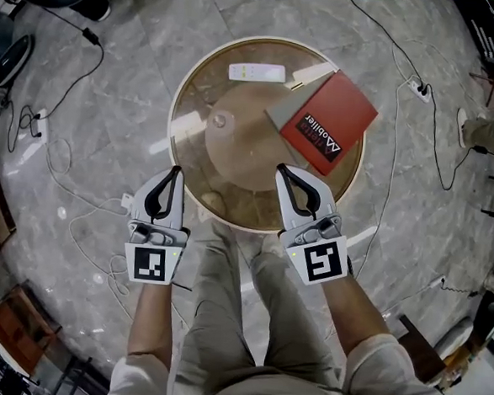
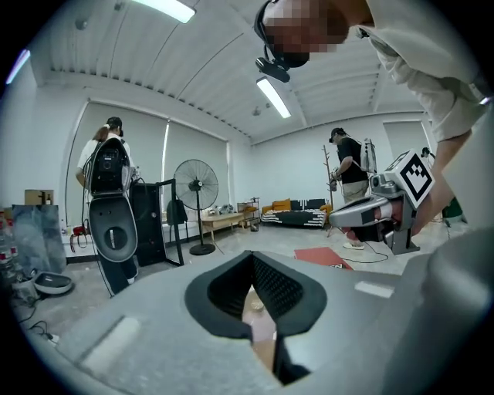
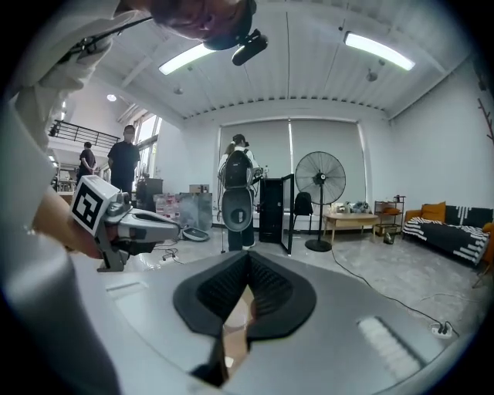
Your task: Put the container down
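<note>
A round glass-topped table stands in front of me on a marble floor. A red book lies on it, over a grey one, with a flat white object behind them. A small pale round thing shows near the table's middle; no container is clearly visible. My left gripper hovers over the table's near left rim, jaws together, nothing between them. My right gripper hovers over the near right rim, also shut and empty. Both gripper views show the tips meeting, for the left gripper and the right gripper.
Cables and a power strip trail over the floor around the table. My legs are below the table's near edge. A standing fan, a low sofa and several people stand farther off in the room.
</note>
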